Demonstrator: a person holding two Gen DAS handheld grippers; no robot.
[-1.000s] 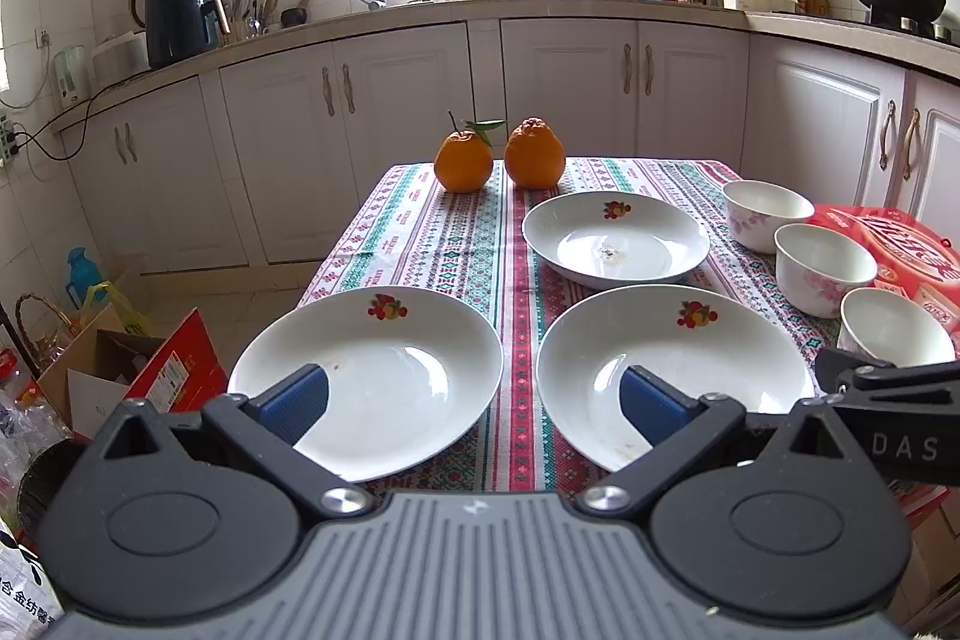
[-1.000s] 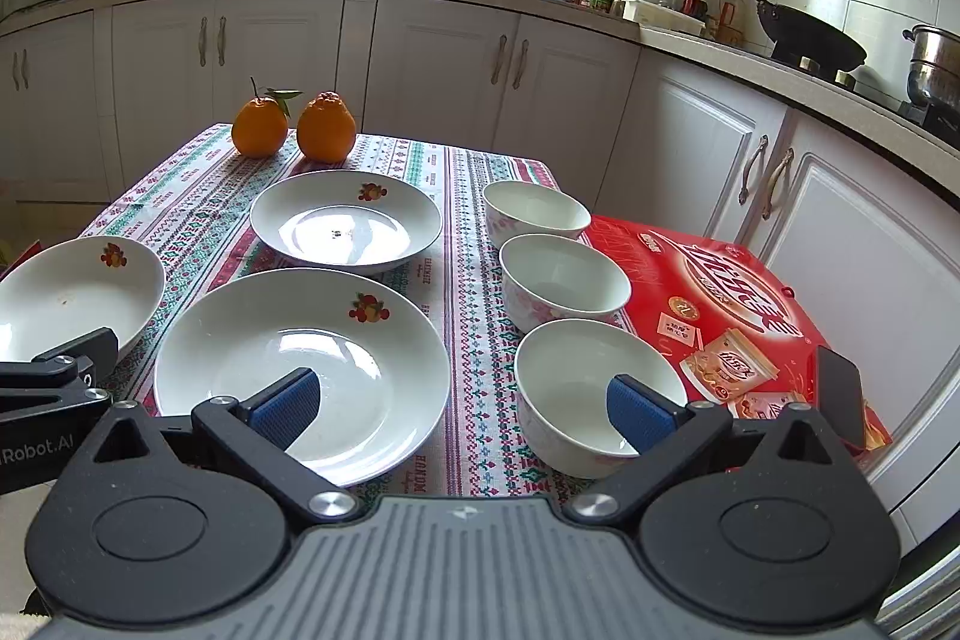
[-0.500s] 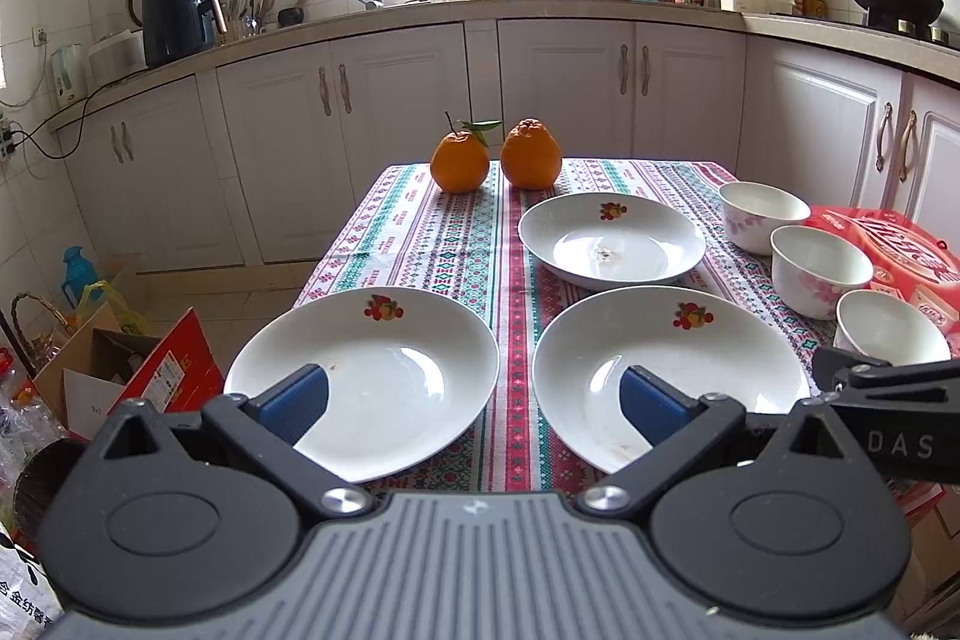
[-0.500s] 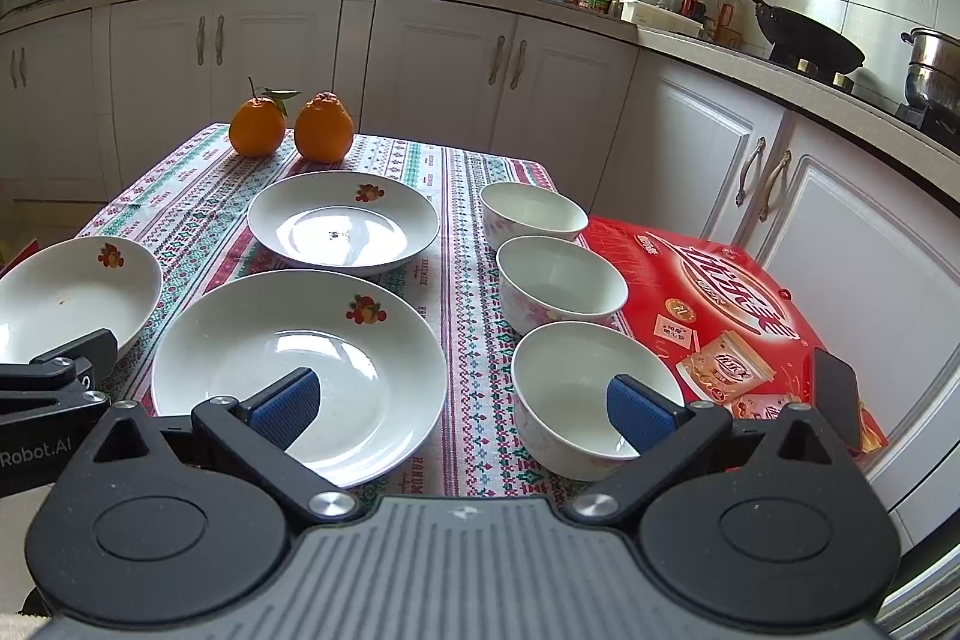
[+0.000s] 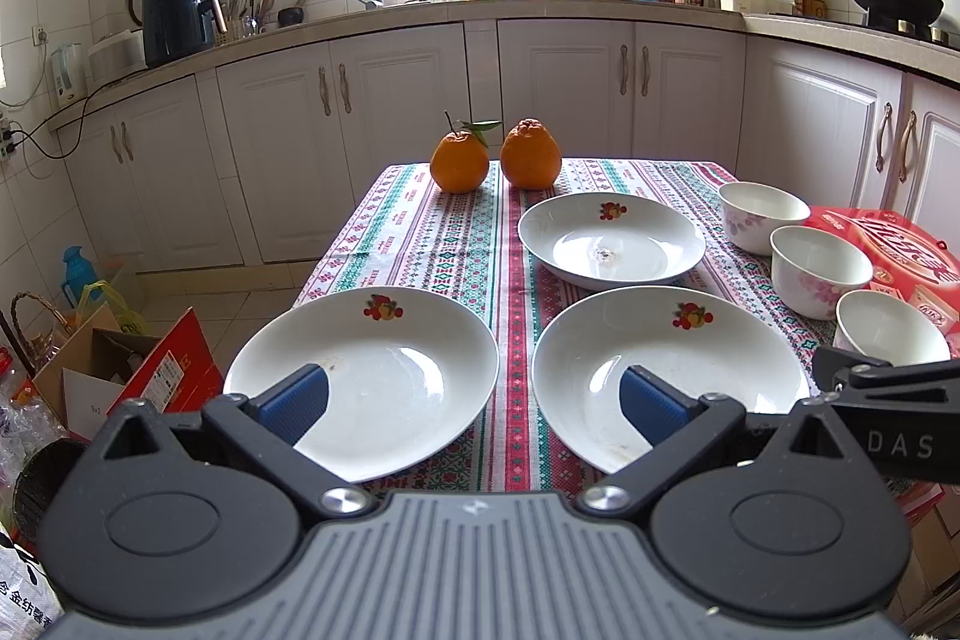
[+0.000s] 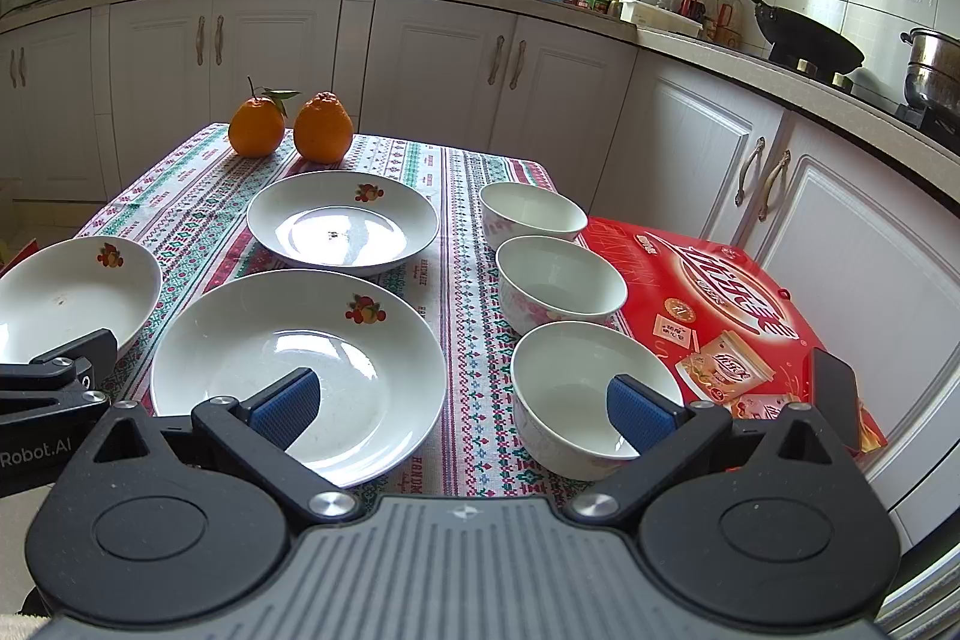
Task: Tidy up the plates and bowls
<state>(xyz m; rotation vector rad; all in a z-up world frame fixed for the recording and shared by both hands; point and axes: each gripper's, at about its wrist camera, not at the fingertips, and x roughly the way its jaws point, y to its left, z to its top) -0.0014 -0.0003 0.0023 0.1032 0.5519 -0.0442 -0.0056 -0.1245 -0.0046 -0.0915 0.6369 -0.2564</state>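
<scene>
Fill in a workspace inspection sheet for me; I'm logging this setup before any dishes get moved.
Surface: table under a striped patterned tablecloth.
Job's things: three white plates, each separate; three bowls in a row along the right side, unstacked.
Clutter: two oranges at the far end; red box beside the bowls.
Grippers: left gripper and right gripper both open, holding nothing, short of the dishes.
Cables: black cord on the left wall.
Surroundings: white cabinets, wok, cardboard boxes on the floor.
</scene>
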